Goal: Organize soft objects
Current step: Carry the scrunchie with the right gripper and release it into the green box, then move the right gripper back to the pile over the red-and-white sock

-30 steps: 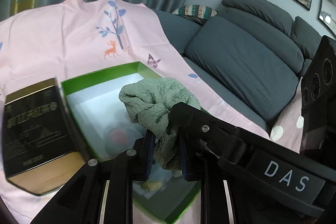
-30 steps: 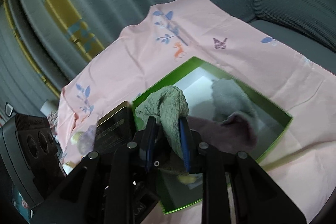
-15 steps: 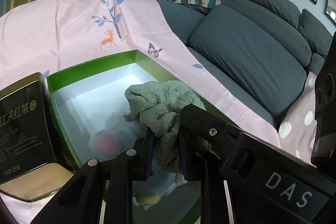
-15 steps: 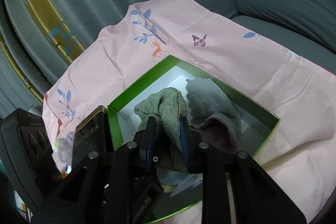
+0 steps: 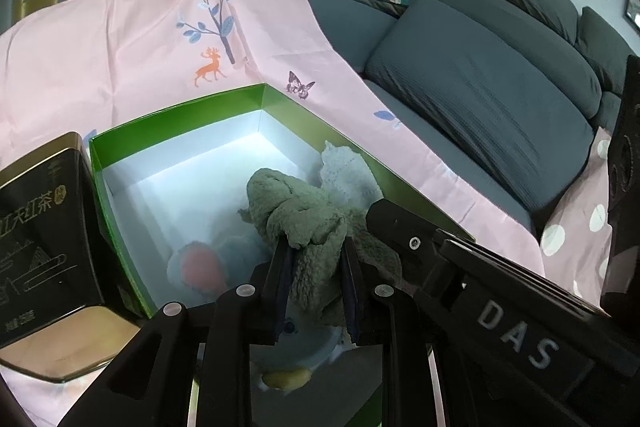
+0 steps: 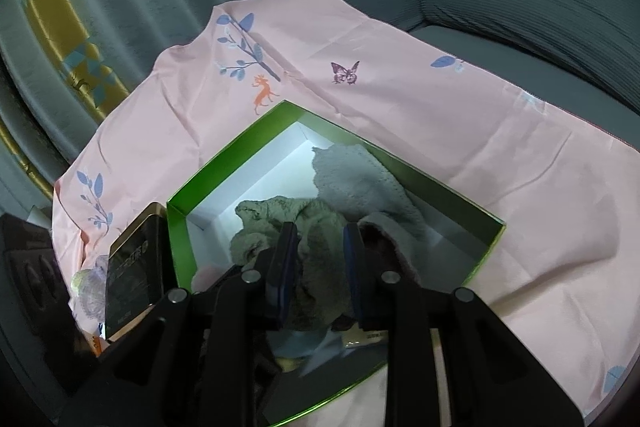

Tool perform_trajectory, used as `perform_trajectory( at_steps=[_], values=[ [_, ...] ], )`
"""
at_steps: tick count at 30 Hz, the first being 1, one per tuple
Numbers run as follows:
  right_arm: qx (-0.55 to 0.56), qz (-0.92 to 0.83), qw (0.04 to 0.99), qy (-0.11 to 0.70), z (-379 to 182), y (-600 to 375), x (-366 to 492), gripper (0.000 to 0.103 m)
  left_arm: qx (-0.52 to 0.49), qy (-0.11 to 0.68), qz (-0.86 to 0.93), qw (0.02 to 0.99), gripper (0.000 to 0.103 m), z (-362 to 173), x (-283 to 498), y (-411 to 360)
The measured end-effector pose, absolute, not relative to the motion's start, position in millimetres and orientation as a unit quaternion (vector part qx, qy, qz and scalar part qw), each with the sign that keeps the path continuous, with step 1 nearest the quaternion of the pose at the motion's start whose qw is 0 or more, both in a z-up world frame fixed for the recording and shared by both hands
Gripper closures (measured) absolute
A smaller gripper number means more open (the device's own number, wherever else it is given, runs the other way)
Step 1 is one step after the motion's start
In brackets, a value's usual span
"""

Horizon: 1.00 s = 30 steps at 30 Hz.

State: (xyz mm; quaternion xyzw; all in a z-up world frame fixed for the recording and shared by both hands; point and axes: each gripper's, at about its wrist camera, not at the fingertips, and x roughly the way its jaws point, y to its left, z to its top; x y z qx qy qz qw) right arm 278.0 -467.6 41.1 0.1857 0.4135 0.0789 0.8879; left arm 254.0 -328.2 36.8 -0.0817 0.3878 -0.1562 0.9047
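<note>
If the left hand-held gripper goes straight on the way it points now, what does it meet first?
Probably the green towel already pinched between its fingers, then the white floor of the green box; depth is unclear.

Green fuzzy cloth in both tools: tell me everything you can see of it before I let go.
The sage-green fleecy cloth is a soft, nubby, crumpled bundle with a bunched upper part and a lower part hanging between the fingers. The left tool and the right tool each pinch it. It sits low inside the green-walled, white-lined cardboard box, beside a pale grey fleecy cloth and above pale blue and pink soft items. Whether it rests on them cannot be told.
</note>
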Motion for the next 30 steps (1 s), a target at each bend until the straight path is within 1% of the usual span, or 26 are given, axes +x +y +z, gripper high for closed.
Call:
perform_trajectory(
  at_steps=[3, 4, 5, 6, 7, 8, 9, 10, 11, 12, 13, 14, 15, 16, 17, 21, 23, 30],
  values=[
    [0.184, 0.075, 0.891, 0.408, 44, -470, 275, 0.076, -0.085, 0.387, -0.155, 0.905, 0.076, 44, 248, -322],
    [0.186, 0.077, 0.892, 0.406, 46, -470, 274, 0.074, -0.086, 0.383, -0.154, 0.907, 0.069, 46, 245, -319],
    [0.188, 0.078, 0.892, 0.404, 47, -471, 273, 0.071, -0.084, 0.379, -0.149, 0.910, 0.057, 50, 241, -315],
    [0.190, 0.080, 0.892, 0.402, 48, -470, 272, 0.064, -0.081, 0.376, -0.141, 0.912, 0.049, 52, 238, -312],
    [0.190, 0.082, 0.893, 0.399, 51, -470, 269, 0.058, -0.076, 0.372, -0.129, 0.916, 0.037, 55, 234, -307],
    [0.187, 0.084, 0.895, 0.397, 53, -470, 267, 0.055, -0.075, 0.367, -0.119, 0.920, 0.032, 58, 229, -301],
    [0.183, 0.086, 0.898, 0.391, 56, -469, 264, 0.055, -0.079, 0.363, -0.118, 0.921, 0.032, 60, 225, -295],
    [0.182, 0.087, 0.900, 0.386, 59, -468, 261, 0.051, -0.086, 0.361, -0.117, 0.921, 0.031, 62, 221, -288],
    [0.181, 0.088, 0.901, 0.383, 61, -467, 259, 0.044, -0.094, 0.363, -0.115, 0.920, 0.031, 64, 216, -279],
    [0.180, 0.088, 0.903, 0.380, 64, -465, 256, 0.039, -0.099, 0.364, -0.111, 0.919, 0.030, 66, 211, -272],
    [0.177, 0.090, 0.905, 0.376, 67, -464, 253, 0.033, -0.102, 0.363, -0.107, 0.920, 0.029, 68, 206, -265],
    [0.172, 0.089, 0.908, 0.372, 69, -461, 250, 0.028, -0.102, 0.361, -0.102, 0.921, 0.027, 71, 201, -259],
    [0.166, 0.087, 0.910, 0.370, 72, -459, 248, 0.026, -0.102, 0.356, -0.093, 0.924, 0.025, 74, 193, -250],
    [0.160, 0.087, 0.912, 0.367, 74, -455, 245, 0.022, -0.103, 0.352, -0.085, 0.926, 0.020, 77, 185, -242],
    [0.154, 0.090, 0.915, 0.363, 77, -451, 242, 0.020, -0.105, 0.349, -0.077, 0.928, 0.016, 80, 177, -233],
    [0.143, 0.104, 0.920, 0.350, 87, -437, 231, 0.016, -0.113, 0.353, -0.045, 0.928, 0.016, 85, 149, -202],
    [0.134, 0.112, 0.922, 0.346, 91, -430, 226, 0.010, -0.113, 0.359, -0.016, 0.926, 0.016, 85, 135, -184],
    [0.098, 0.148, 0.928, 0.328, 105, -395, 202, 0.007, -0.137, 0.368, 0.086, 0.915, 0.016, 83, 72, -113]
  ],
)
